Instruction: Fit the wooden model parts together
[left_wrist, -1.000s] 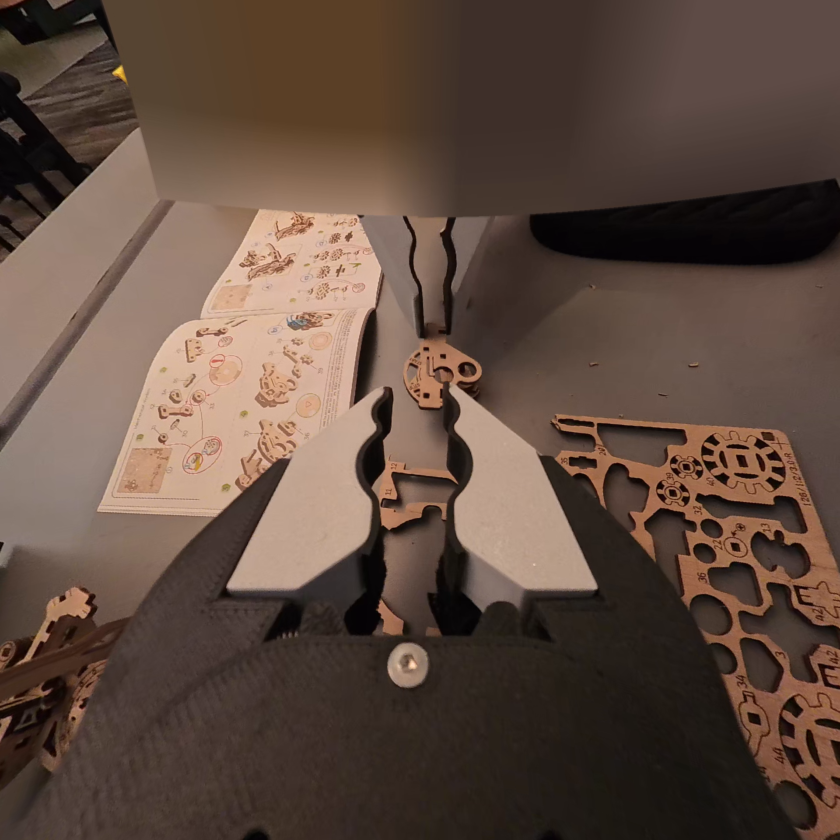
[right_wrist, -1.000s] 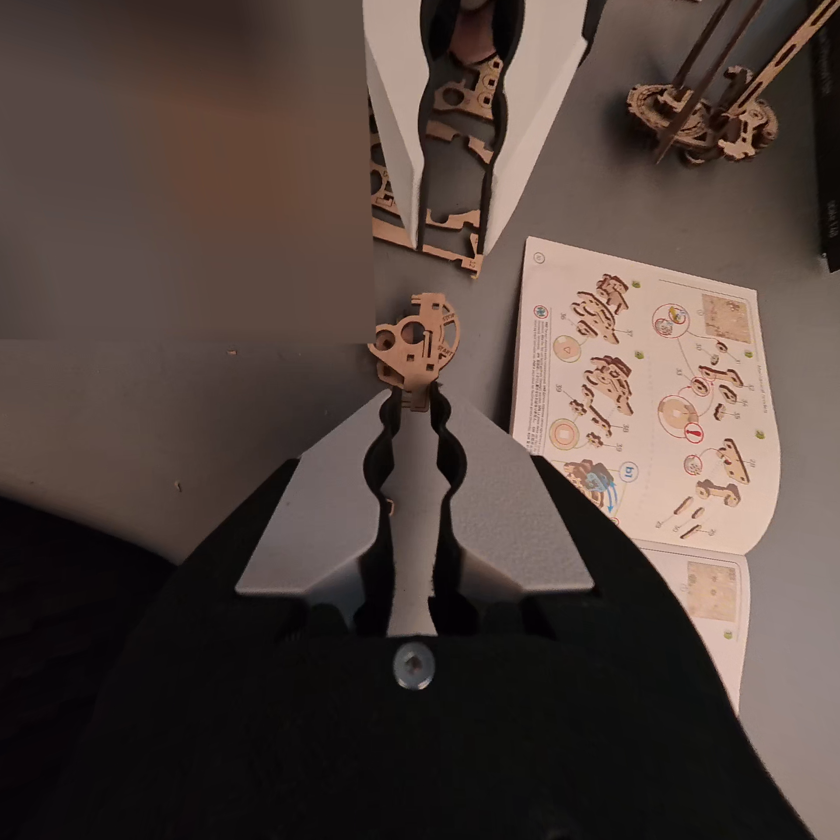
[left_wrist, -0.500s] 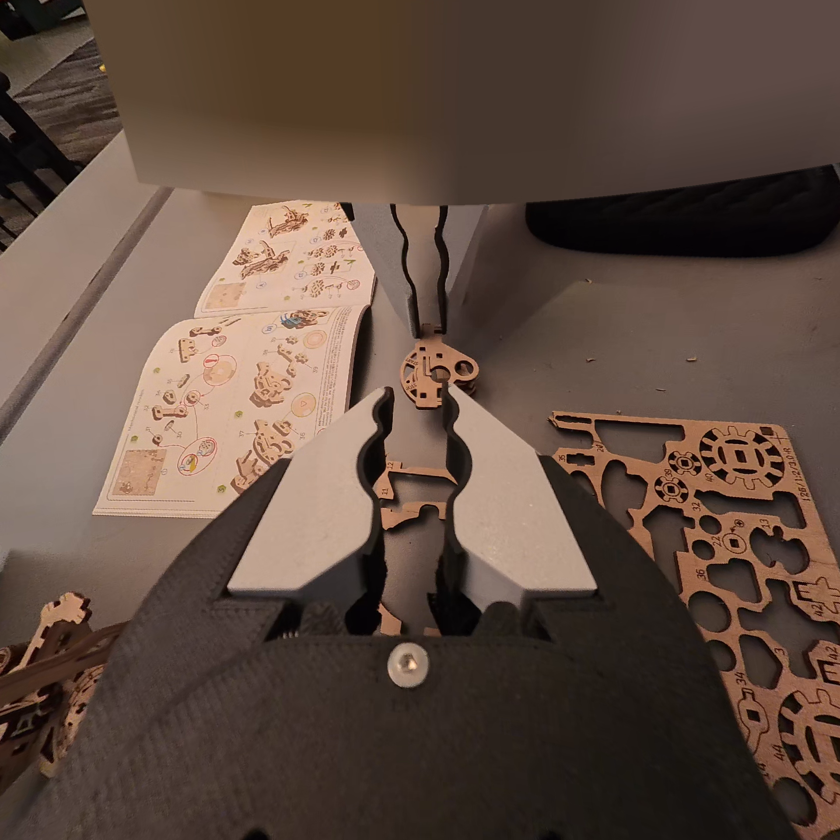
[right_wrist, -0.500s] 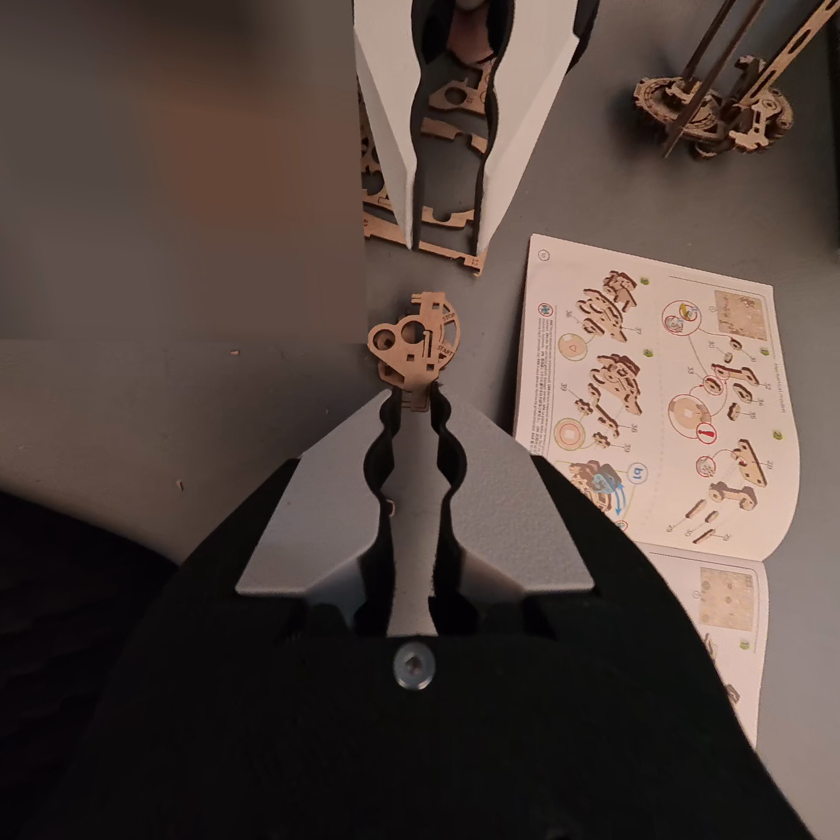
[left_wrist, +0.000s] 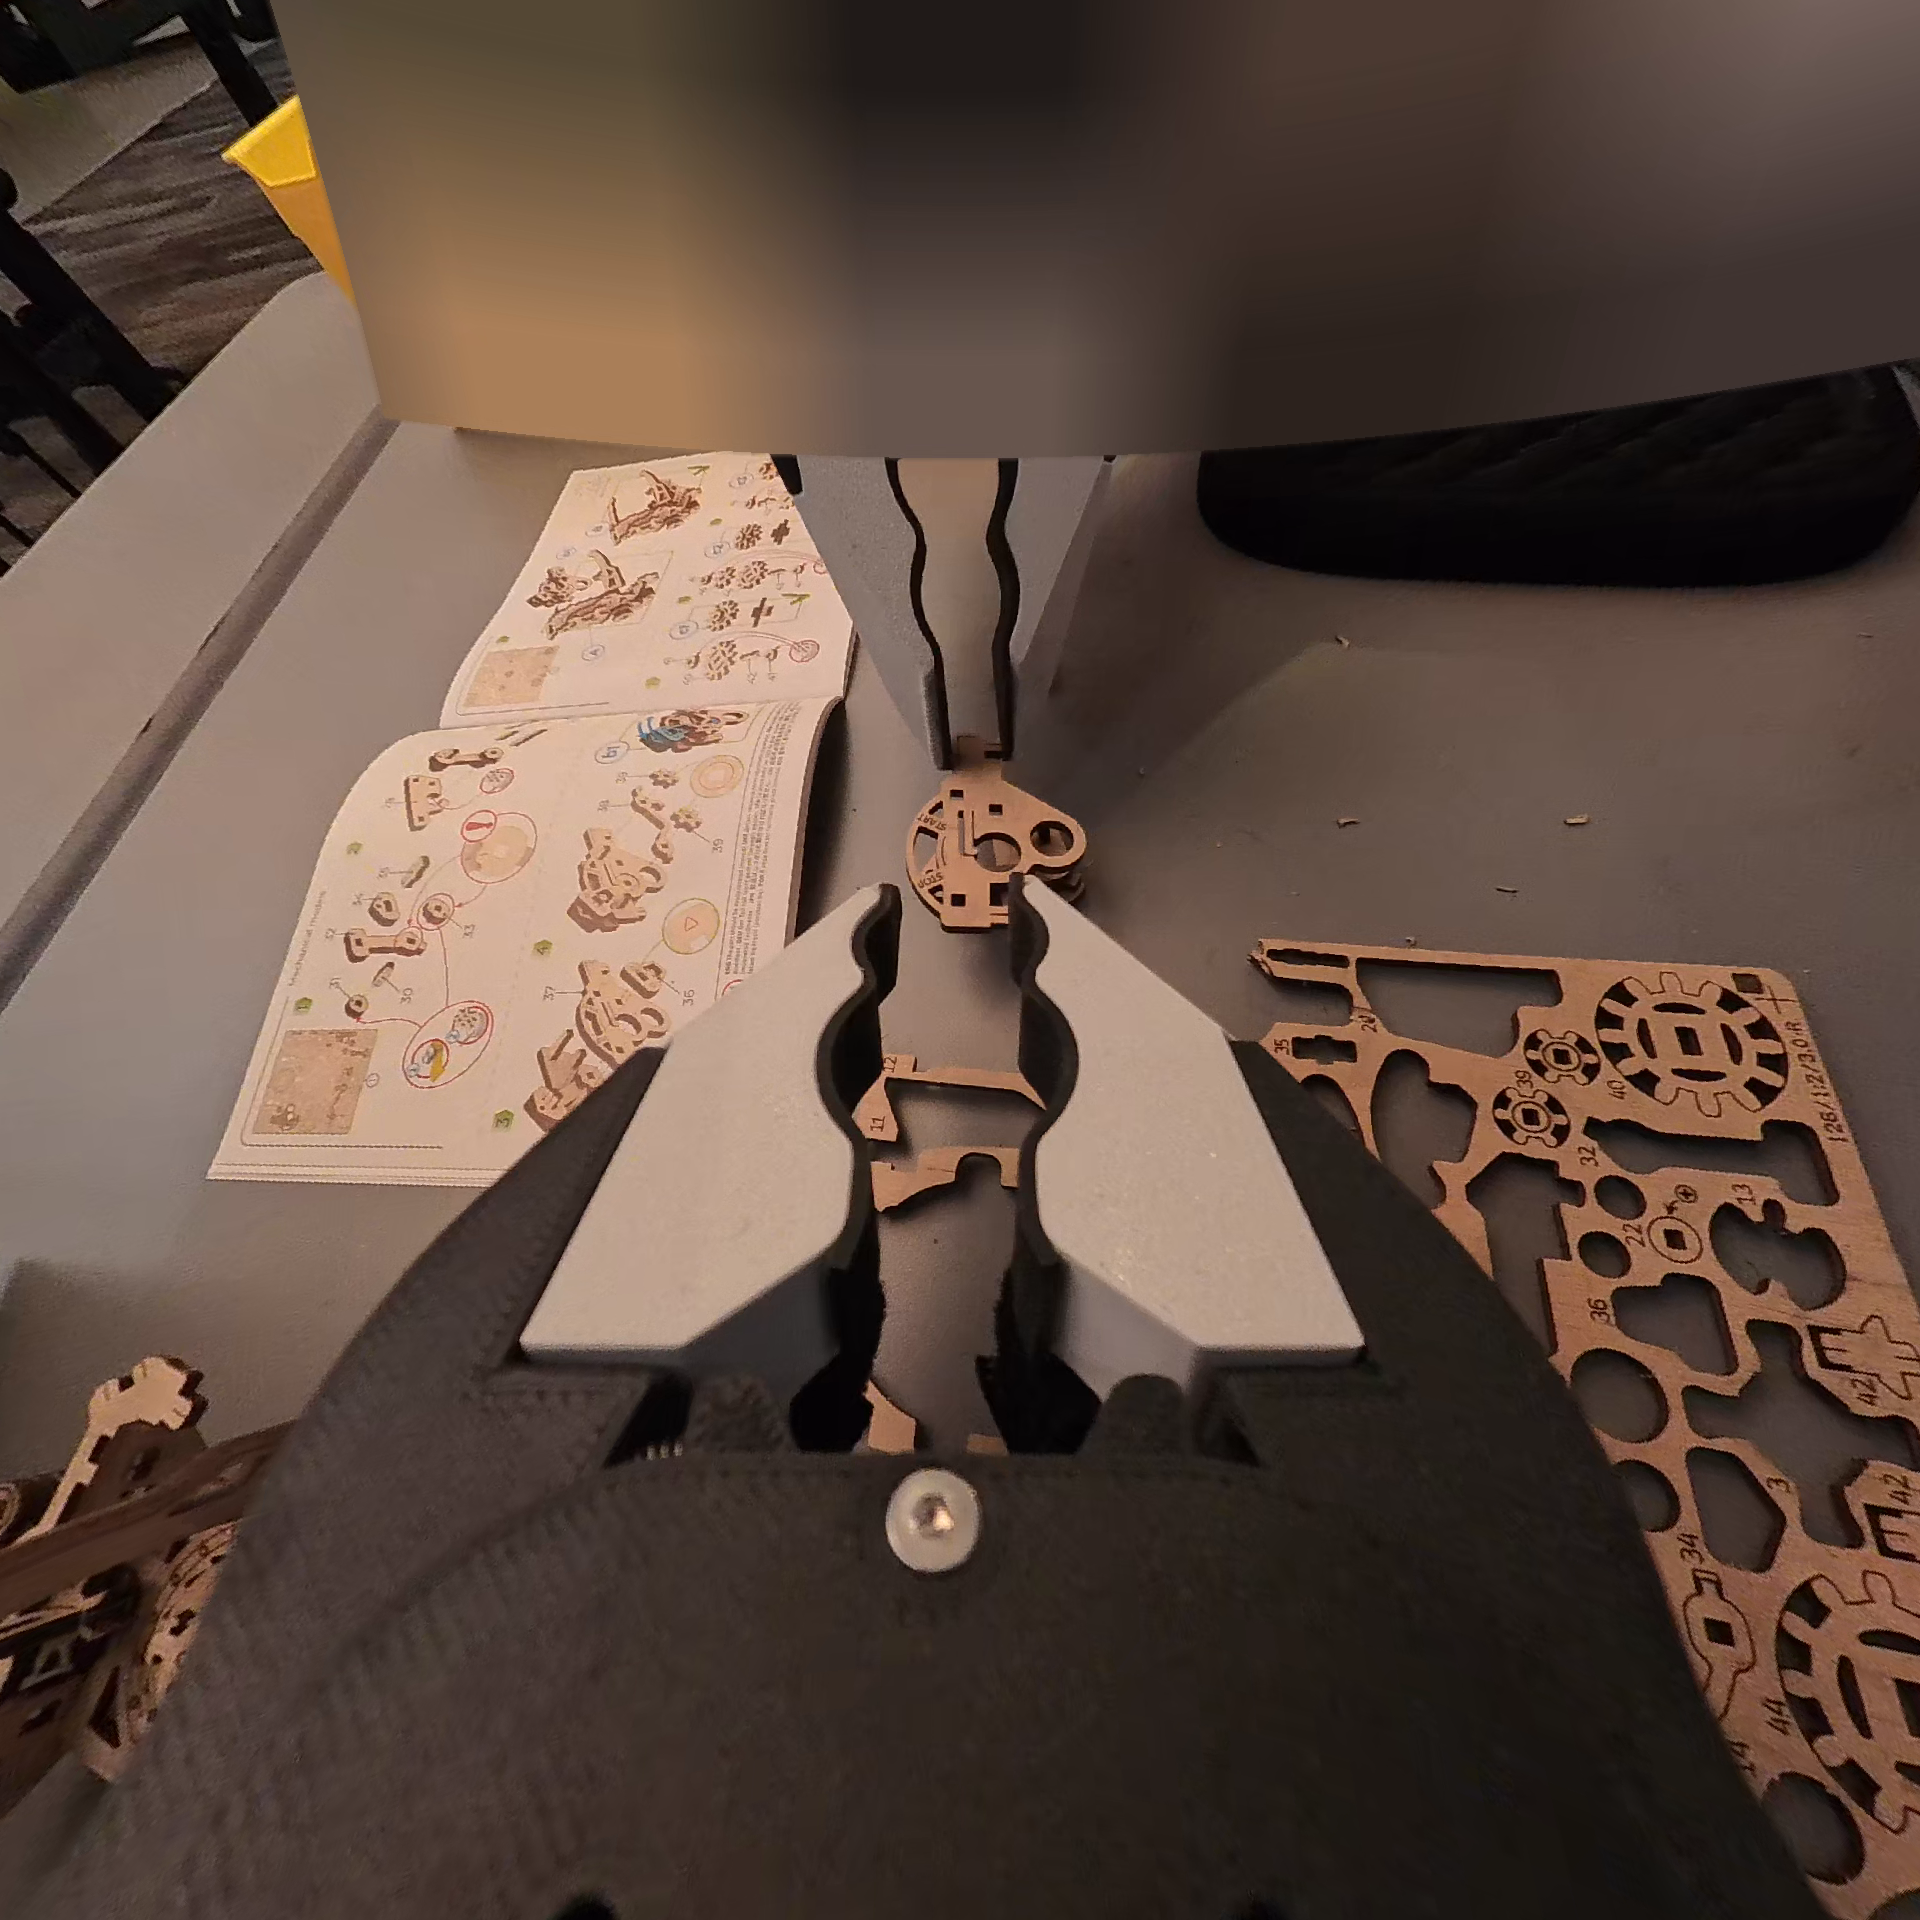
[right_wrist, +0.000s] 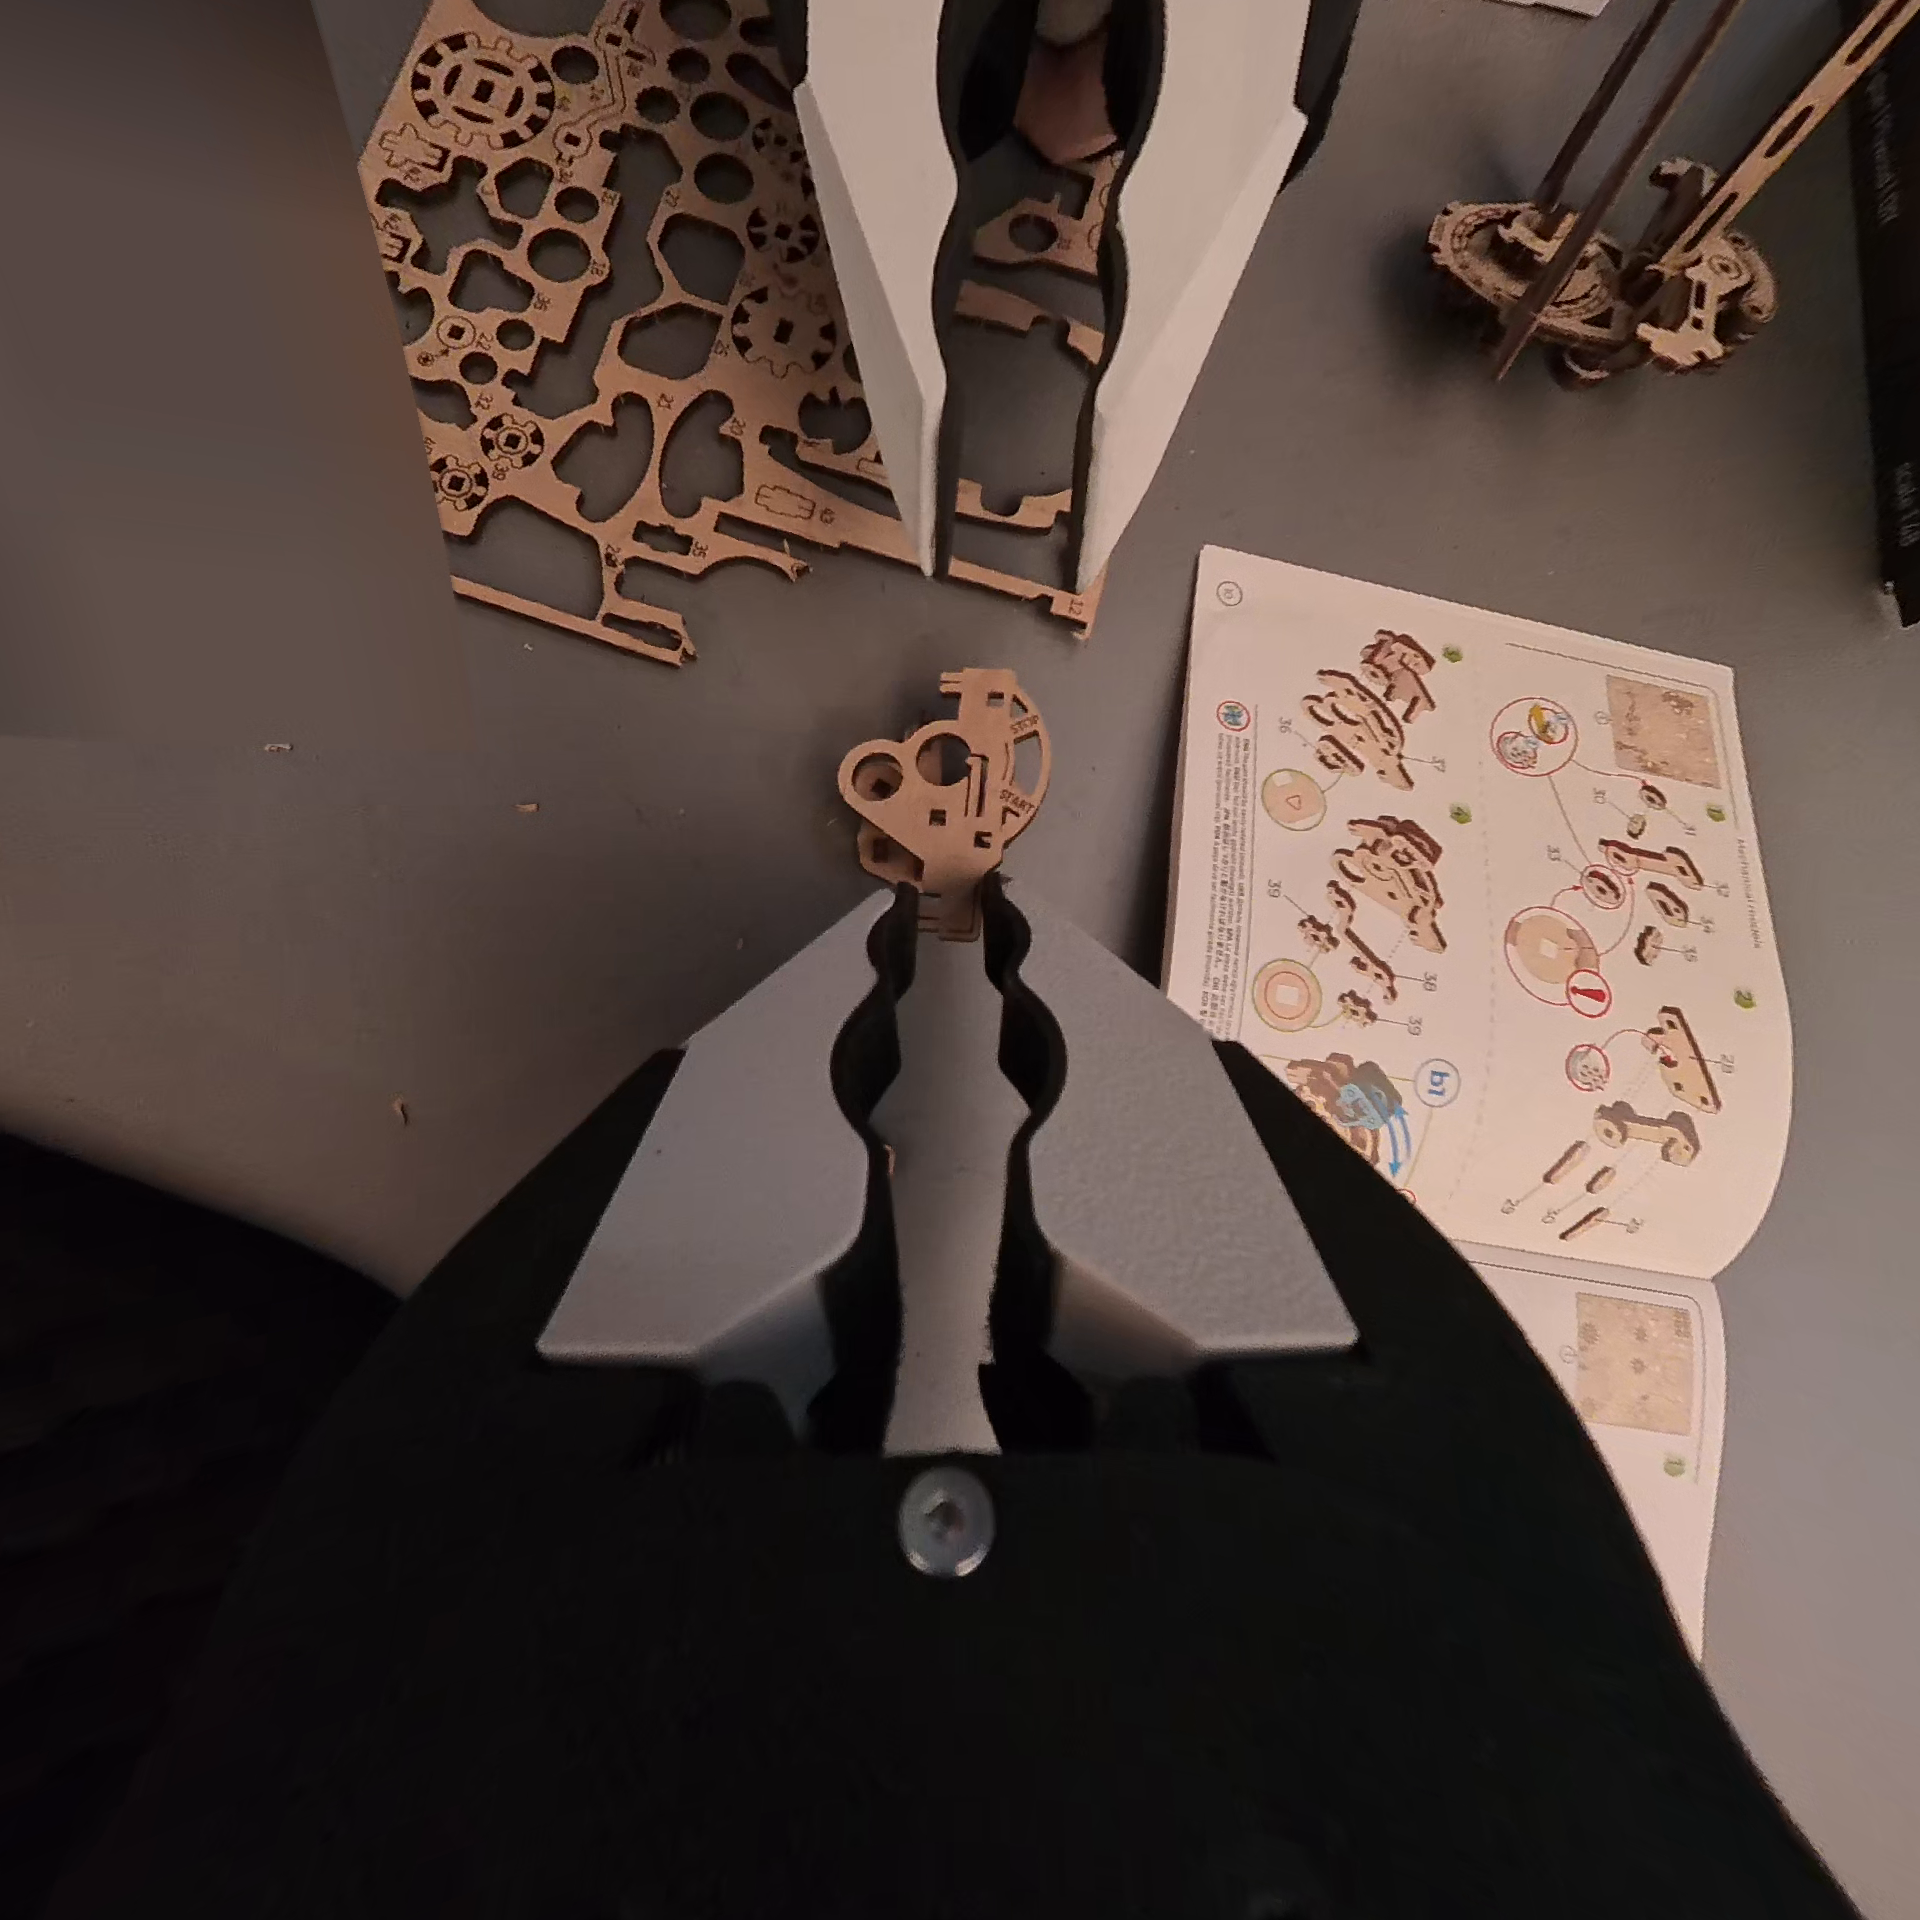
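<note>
Wooden part: the flat cut-out piece (right_wrist: 951, 795), with a round hole and a curved slotted edge, hangs in the air above the grey table (right_wrist: 312, 883), gripped only by a small tab on its near edge in the right wrist view. A second layer seems to sit under it, so you may already have two pieces stacked; I can't tell how firmly they are joined.

Right gripper: your right gripper (right_wrist: 951, 899) has its fingers pinched together on that tab, with the rest of the piece sticking out past the tips.

Left gripper: your left gripper (left_wrist: 951, 904) faces the piece from the opposite side, fingers apart and empty, its tips just short of the piece's free edge and not clearly touching it.

Step in hand: judging by this, you are presenting the piece between the two tools, either to hand it over or to steady it for a fit.

Next move: you would need to bring the left fingers around the free edge squarely, then close gently; the grip on the tab is small, so a sideways push could twist the piece out.

Surroundings: the punched wooden sheet (left_wrist: 1621, 1278) lies on the right in the left wrist view, the open instruction booklet (left_wrist: 520, 935) on the left, and a partly built model (right_wrist: 1600, 270) stands at the far right in the right wrist view.
</note>
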